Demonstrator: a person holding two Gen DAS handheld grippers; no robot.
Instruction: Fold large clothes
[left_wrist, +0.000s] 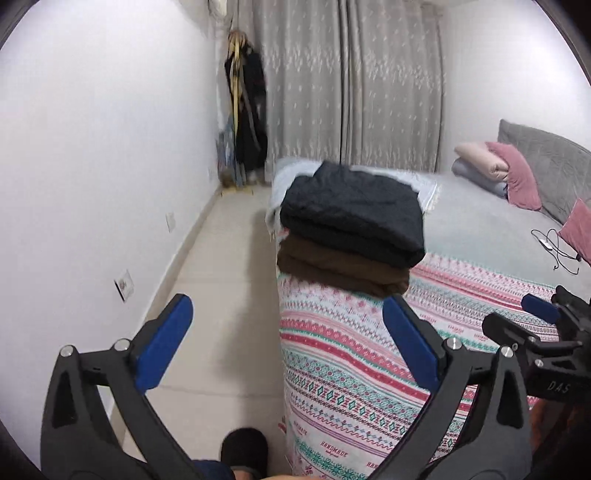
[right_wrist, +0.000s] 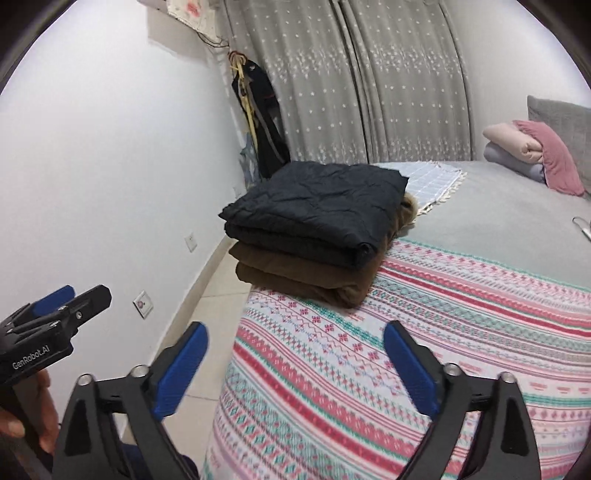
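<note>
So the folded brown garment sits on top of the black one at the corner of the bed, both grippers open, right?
Not quite: the folded black garment lies on top of the brown garment, as the right wrist view shows. They do sit at the bed corner, and the left gripper and right gripper are open.

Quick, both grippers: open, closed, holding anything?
Left gripper: open, holding nothing.
Right gripper: open, holding nothing.
</note>
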